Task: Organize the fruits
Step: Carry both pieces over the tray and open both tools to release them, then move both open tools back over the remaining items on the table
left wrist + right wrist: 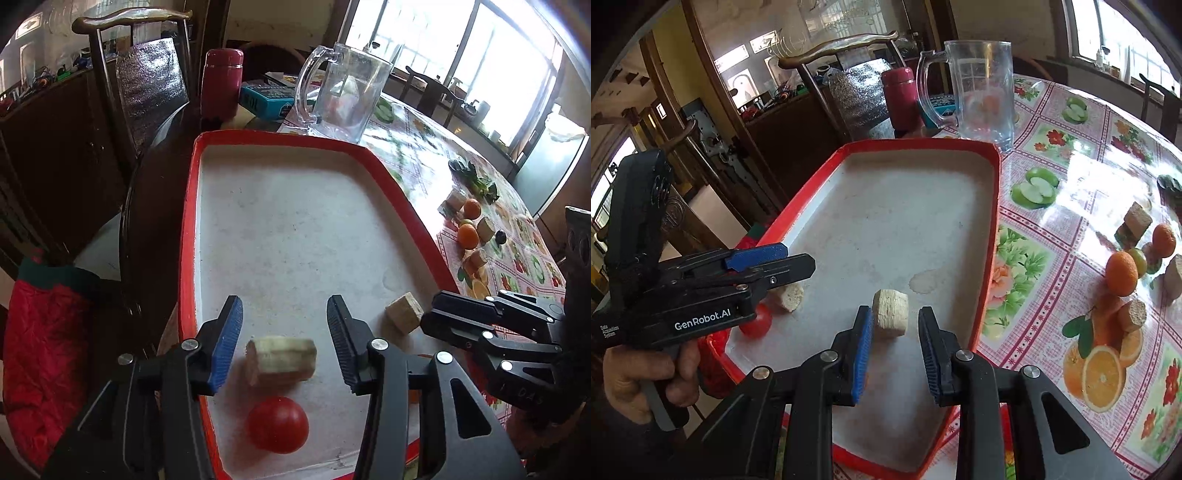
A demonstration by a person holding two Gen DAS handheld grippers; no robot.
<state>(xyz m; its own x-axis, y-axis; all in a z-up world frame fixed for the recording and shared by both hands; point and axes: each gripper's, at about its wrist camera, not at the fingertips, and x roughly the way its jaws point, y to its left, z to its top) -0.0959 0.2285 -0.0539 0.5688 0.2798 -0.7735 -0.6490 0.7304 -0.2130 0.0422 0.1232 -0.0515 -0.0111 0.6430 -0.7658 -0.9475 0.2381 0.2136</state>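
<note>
A red-rimmed white tray (190, 229) (991, 221) holds a red tomato (277, 424) (757, 320) and two beige chunks (282, 360) (404, 312). My left gripper (284, 343) is open, its jaws either side of the near chunk, just above the tomato. My right gripper (894, 350) is open over the tray; the other chunk (890, 313) lies just ahead of its fingertips, slightly left. Its black body shows in the left wrist view (491, 325). Oranges (1121, 273) (468, 235), a small green fruit (1138, 260) and more beige chunks (1132, 314) lie on the tablecloth to the right.
A clear glass mug (345, 92) (979, 88), a red flask (221, 83) (900, 98) and a blue box (264, 98) stand behind the tray. Dark leaves (476, 179) lie on the fruit-print tablecloth (1052, 155). A wooden chair (122, 74) stands to the left.
</note>
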